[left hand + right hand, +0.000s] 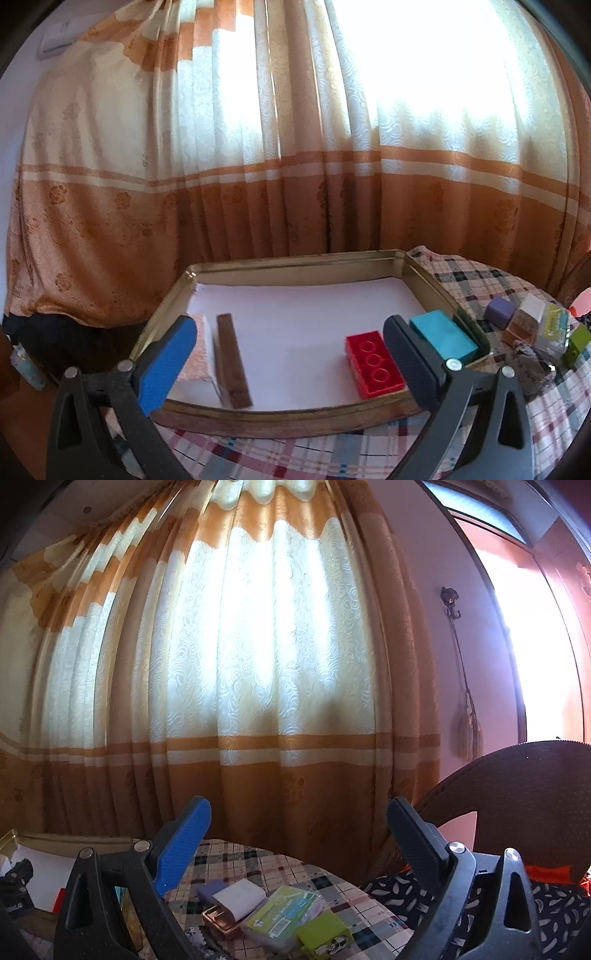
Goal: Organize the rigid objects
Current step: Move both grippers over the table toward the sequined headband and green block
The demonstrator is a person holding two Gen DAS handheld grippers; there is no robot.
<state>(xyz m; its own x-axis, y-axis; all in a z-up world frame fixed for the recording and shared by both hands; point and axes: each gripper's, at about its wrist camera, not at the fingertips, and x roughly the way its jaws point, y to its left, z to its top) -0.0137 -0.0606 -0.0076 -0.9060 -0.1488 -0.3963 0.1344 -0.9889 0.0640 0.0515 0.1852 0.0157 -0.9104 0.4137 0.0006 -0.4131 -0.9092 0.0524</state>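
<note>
Tray [421,275]: gold-toned metal, dull sheen, white matt paper lining. Red brick [373,363]: glossy plastic. Teal block [443,334]: smooth, matt. Brown bar [232,362]: looks like wood. Bench cover [480,280]: checked woven cloth. Left tool [291,360]: matt black plastic, ribbed blue pad [166,365]. Curtain [258,664]: patterned satiny cloth.

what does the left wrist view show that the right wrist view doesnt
Only the left wrist view shows the tray's contents: a red brick, a teal block, a brown bar and a pink patterned box, with the open left gripper above them.

Only the right wrist view shows the wicker chair, the curtain tassel and the open right gripper.

Both show the metal tray, the plaid tablecloth, and the loose pile beside the tray, including the purple cube and green block.
</note>
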